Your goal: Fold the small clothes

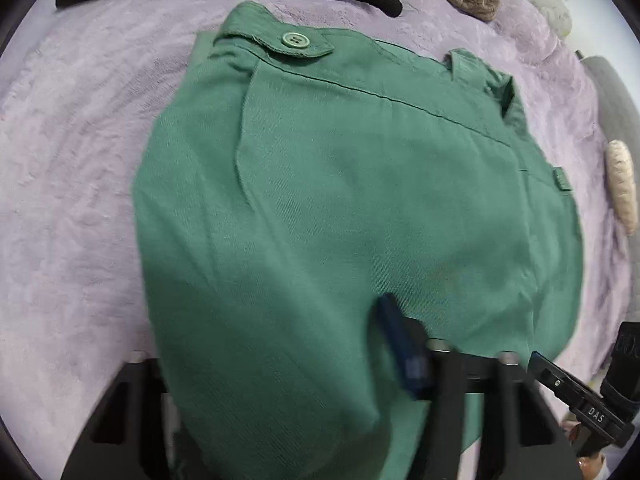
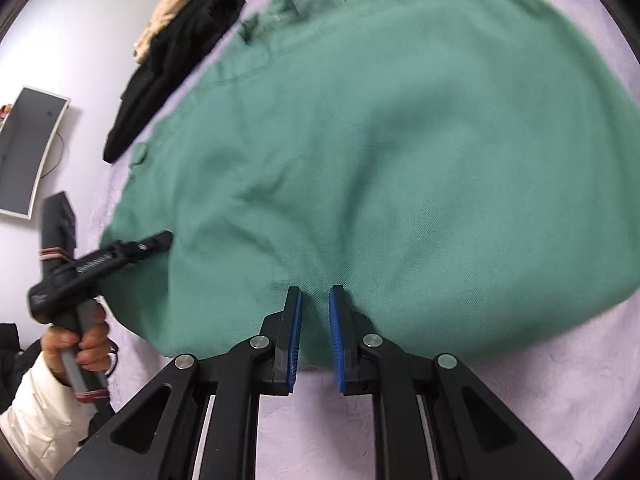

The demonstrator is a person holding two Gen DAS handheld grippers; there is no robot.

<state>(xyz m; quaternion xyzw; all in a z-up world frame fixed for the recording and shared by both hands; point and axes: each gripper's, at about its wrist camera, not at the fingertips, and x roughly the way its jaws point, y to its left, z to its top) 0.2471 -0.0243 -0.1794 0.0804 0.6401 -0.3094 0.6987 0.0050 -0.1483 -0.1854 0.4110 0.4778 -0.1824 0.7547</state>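
Observation:
A green garment with a buttoned waistband tab lies spread on a lilac fuzzy blanket. In the left wrist view its near edge rises between the jaws of my left gripper. One blue pad rests against the cloth and the other finger is hidden under it. The right wrist view shows my left gripper at the left edge of the green garment. My right gripper sits at the near hem. Its blue pads are almost together on a small fold, and creases spread out from the tips.
A black garment and beige cloth lie at the blanket's far left edge. A dark screen hangs on the wall. A person's hand in a white sleeve holds the left gripper's handle. A beige knitted item lies at the right.

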